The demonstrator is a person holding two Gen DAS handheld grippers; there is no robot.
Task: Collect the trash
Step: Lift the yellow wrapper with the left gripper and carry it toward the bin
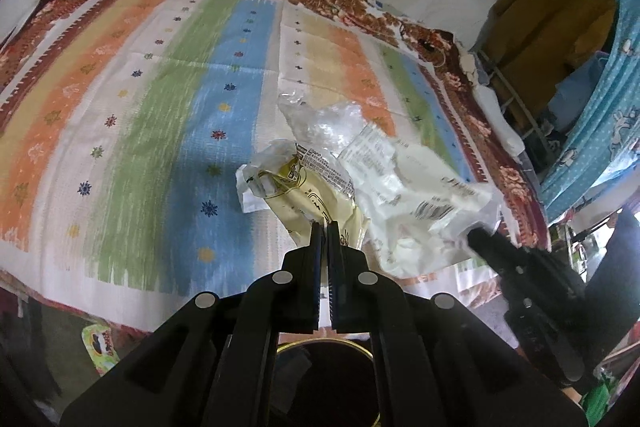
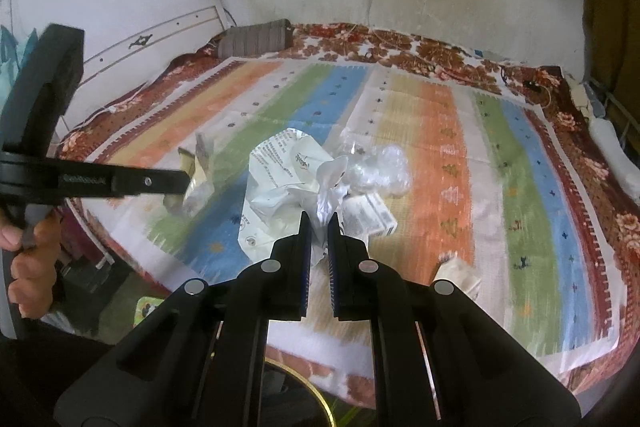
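My left gripper [image 1: 325, 225] is shut on a yellow-and-white snack wrapper [image 1: 296, 187] and holds it above the striped bed cover [image 1: 160, 107]. It shows from the side in the right wrist view [image 2: 186, 183], with the wrapper [image 2: 198, 183] hanging from it. My right gripper [image 2: 319, 221] is shut on a white printed plastic bag [image 2: 280, 187], also seen in the left wrist view [image 1: 412, 203] with the right gripper [image 1: 478, 233] at its edge. A clear crumpled plastic bag [image 2: 376, 167] lies on the bed behind; it shows in the left wrist view too [image 1: 324, 119].
A small paper scrap [image 2: 460, 273] lies on the bed cover [image 2: 500, 187] to the right. A grey pillow [image 2: 256, 37] sits at the headboard. A dark bin with a gold rim [image 1: 326, 343] is below the grippers, also in the right wrist view [image 2: 316, 395]. A shelf with a blue curtain [image 1: 592, 107] stands right.
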